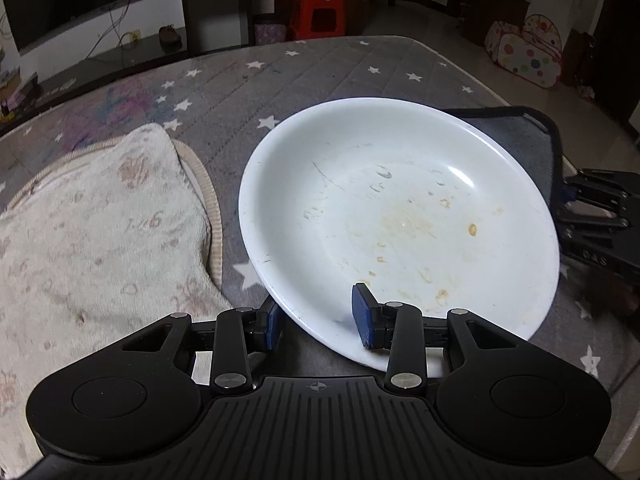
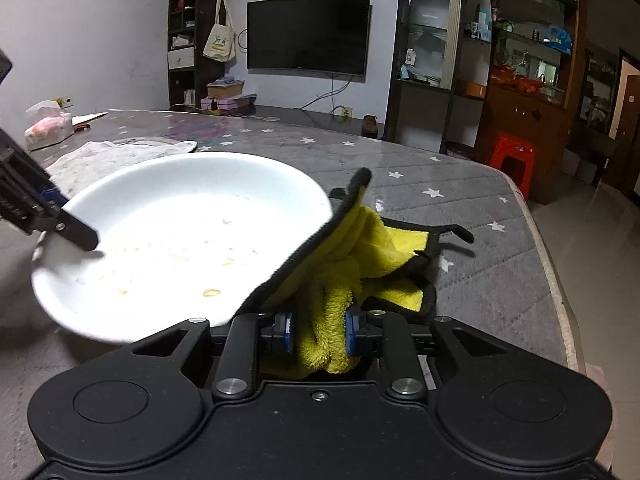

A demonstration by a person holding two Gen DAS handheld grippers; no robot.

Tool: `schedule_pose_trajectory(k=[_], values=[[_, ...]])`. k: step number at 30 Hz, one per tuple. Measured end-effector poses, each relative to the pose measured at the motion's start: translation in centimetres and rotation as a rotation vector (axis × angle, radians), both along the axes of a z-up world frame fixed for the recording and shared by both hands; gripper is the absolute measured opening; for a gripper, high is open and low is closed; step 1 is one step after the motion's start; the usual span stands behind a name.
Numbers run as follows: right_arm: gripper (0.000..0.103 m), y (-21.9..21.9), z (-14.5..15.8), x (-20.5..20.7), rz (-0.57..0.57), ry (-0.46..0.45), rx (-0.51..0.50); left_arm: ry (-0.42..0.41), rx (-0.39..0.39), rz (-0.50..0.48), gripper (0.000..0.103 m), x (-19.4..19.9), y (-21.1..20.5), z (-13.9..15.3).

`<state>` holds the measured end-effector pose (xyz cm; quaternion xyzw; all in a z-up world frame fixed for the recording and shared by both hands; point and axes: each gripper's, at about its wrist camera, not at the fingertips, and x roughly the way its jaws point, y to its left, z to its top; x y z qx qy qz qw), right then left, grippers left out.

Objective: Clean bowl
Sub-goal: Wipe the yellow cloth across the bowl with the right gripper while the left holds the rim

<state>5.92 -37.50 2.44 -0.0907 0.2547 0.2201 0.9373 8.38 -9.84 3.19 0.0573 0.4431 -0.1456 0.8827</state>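
Observation:
A white bowl with dried yellowish food marks is held tilted above the table. My left gripper is shut on its near rim, one blue pad inside the bowl and the other under the outside. In the right wrist view the bowl lies at the left with the left gripper clamped on its far-left rim. My right gripper is shut on a yellow cloth with black edging, bunched against the bowl's right rim. From the left wrist the cloth shows dark behind the bowl, with the right gripper beside it.
The table has a grey cover with white stars. A pale patterned towel lies left of the bowl. A tissue pack sits at the far corner. A red stool stands on the floor beyond the table edge.

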Motion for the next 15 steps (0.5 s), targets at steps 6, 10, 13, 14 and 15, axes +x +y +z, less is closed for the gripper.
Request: schedule_pose_trajectory(k=[6,10,13,14,15], values=[[0.024,0.5,0.0,-1.9,-0.023,-0.005,-0.008,-0.016,0.013,0.006,0.038,0.5,-0.5,-0.1],[0.024,0.8,0.0,-3.0,-0.025,-0.004,-0.012,-0.016,0.009,0.036,0.038,0.5,-0.6,-0.2],[0.024,1.1,0.1,-4.0,-0.02,-0.004,-0.013,-0.017,0.005,0.067,0.038,0.4,-0.8,-0.1],[0.024,1.1,0.1,-4.3,-0.019,-0.003,-0.012,-0.01,-0.004,0.077,0.038,0.3,-0.8,-0.1],[0.024,1.1,0.0,-4.7,-0.022,-0.003,-0.011,-0.003,-0.015,0.087,0.038,0.2,-0.9,-0.1]])
